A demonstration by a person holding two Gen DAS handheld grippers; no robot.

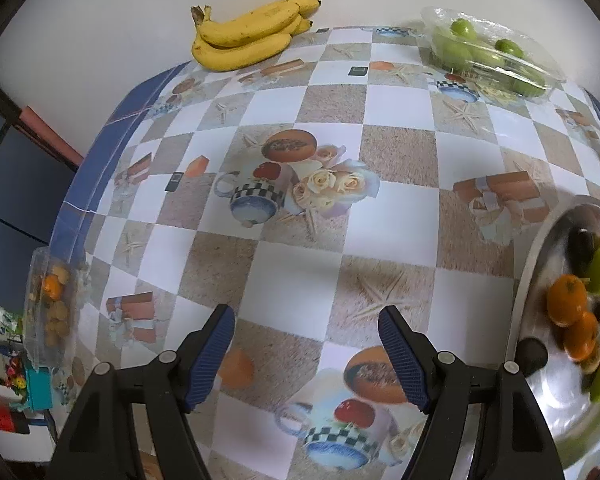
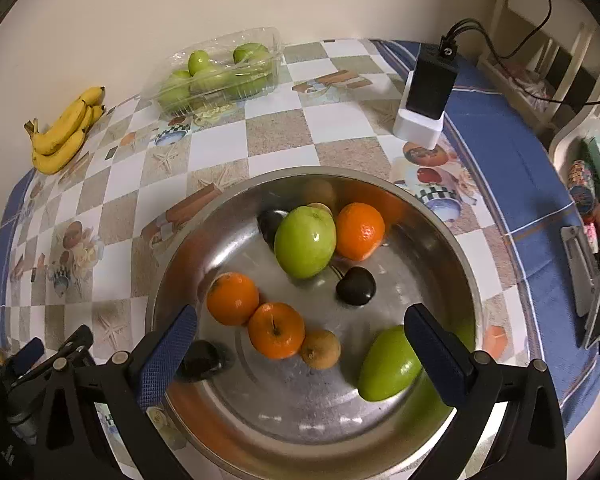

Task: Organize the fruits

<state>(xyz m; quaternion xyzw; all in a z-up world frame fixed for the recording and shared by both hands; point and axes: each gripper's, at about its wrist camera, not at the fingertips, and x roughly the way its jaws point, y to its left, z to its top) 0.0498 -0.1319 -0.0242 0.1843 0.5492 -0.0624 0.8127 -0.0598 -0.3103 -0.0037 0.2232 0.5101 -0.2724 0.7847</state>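
The round table under a glossy checked cloth with a blue border (image 2: 276, 136) carries everything, and the fruit is spread across it by kind. The wide, shallow stainless-steel bowl (image 2: 439, 224) sits nearest the person, which suits it as the collecting place: it already holds a mix of fruit. Against the far wall lies a clear plastic clamshell of green apples (image 2: 220, 76), its lid loose, and to its left a bunch of yellow bananas (image 2: 66, 130) rests on the cloth, well apart from the bowl. A second clear tub of small brown and orange fruit (image 1: 50, 304) sits at the table's left edge.

In the bowl, a large green apple (image 2: 304, 242) leans against an orange mandarin (image 2: 359, 231); two more mandarins (image 2: 276, 330) touch each other lower down, beside a small brown fruit (image 2: 320, 349) and dark plums (image 2: 355, 286).

The right gripper (image 2: 300, 356) hangs over the bowl with its jaws spread wide and empty; a second green apple (image 2: 387, 364) lies just inside its right finger, probably just set down. The left gripper (image 1: 305, 356) hovers over bare cloth, jaws apart, holding nothing.
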